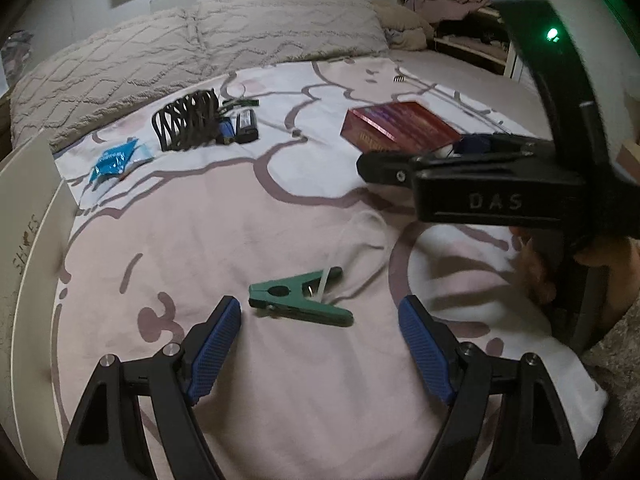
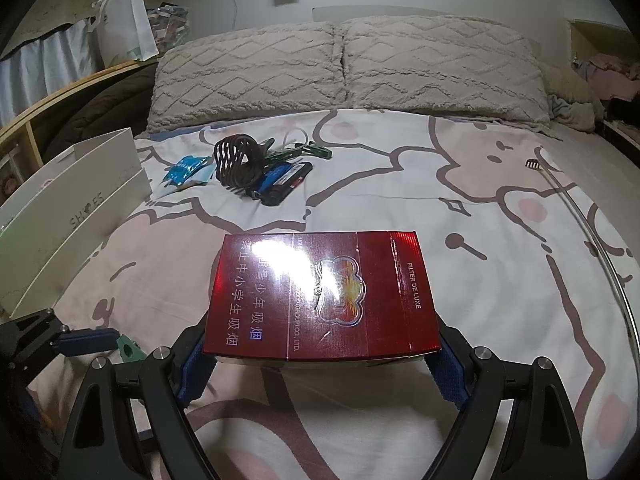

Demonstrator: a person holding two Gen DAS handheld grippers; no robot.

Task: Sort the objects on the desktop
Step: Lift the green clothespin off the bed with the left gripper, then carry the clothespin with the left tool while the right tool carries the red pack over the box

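Note:
A red cigarette box (image 2: 320, 296) sits between the blue pads of my right gripper (image 2: 320, 364), which is closed on its sides; the box also shows in the left wrist view (image 1: 396, 126). My left gripper (image 1: 320, 328) is open and empty, just short of a green clothes peg (image 1: 300, 298) lying on the bed sheet with a clear loop of string through it. The peg's tip shows in the right wrist view (image 2: 129, 350). Far back lie a dark hair claw (image 1: 186, 122), a blue lighter (image 2: 280, 178) and a blue packet (image 1: 116, 160).
A white shoe box (image 2: 72, 216) stands at the left edge of the bed. Two textured pillows (image 2: 348, 68) lie at the head. Shelves with clothes (image 1: 460, 20) are at the right. A small dark comb-like piece (image 2: 532, 165) lies on the sheet.

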